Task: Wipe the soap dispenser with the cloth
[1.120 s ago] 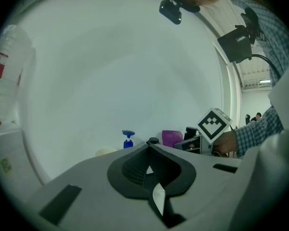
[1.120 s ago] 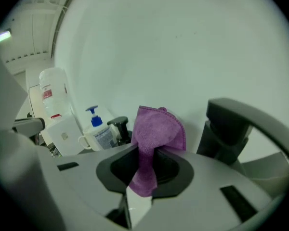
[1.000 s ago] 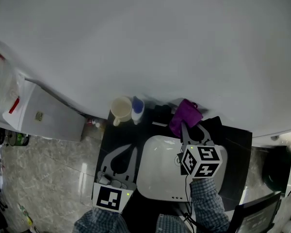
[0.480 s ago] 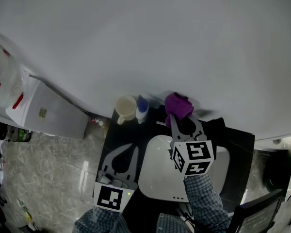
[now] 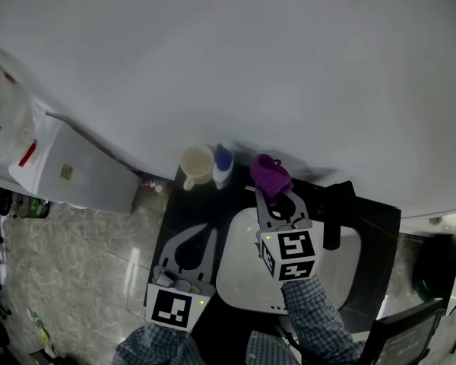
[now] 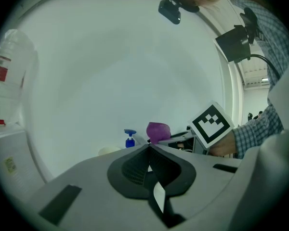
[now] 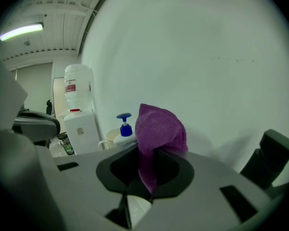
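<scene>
R tool [image 5: 268,194] moved left w/ cloth [image 5: 269,173] clamped, soap dispenser [image 5: 223,165] just left, L tool [image 5: 201,233] closed

Cup [image 5: 197,165] left of soap dispenser [image 5: 223,166], cloth [image 5: 268,174] right of it; basin [image 5: 238,272] before them.

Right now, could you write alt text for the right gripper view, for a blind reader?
The right gripper grips a purple cloth between its jaws; behind, to the left, stand a blue-pump soap dispenser and a cream mug.
</scene>
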The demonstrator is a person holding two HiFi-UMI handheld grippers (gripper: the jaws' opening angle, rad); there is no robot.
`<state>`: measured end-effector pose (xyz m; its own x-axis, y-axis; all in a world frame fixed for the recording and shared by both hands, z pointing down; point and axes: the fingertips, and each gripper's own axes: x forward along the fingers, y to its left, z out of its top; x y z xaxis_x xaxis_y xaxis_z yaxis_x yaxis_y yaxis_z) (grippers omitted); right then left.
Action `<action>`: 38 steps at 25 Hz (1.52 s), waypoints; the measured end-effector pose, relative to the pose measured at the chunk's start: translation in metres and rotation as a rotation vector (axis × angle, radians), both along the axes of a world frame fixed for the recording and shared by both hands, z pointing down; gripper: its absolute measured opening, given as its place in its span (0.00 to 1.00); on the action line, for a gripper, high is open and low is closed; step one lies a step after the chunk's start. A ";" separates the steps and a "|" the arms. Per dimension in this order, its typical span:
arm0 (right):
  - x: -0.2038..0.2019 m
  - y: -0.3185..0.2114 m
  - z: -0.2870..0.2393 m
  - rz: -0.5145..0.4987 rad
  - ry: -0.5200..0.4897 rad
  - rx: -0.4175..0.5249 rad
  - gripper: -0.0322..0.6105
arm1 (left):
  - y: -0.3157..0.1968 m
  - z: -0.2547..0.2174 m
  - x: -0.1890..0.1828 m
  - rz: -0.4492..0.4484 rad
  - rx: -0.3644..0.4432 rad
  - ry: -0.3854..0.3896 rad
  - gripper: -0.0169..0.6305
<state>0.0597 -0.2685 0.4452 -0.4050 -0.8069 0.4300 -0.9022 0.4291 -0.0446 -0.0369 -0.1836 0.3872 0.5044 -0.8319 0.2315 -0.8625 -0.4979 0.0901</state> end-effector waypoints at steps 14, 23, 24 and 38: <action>-0.017 0.025 0.096 -0.073 0.074 -0.206 0.17 | 0.008 0.007 -0.007 -0.027 -0.017 -0.009 0.03; 0.014 0.039 0.076 0.008 0.027 -0.212 0.17 | 0.007 -0.001 -0.010 -0.029 0.006 0.002 0.03; 0.018 0.040 0.067 0.015 0.018 -0.198 0.17 | 0.007 -0.002 -0.009 -0.028 0.009 0.004 0.03; 0.037 -0.012 -0.040 0.116 -0.061 0.005 0.17 | 0.008 -0.011 -0.008 -0.030 0.028 0.012 0.03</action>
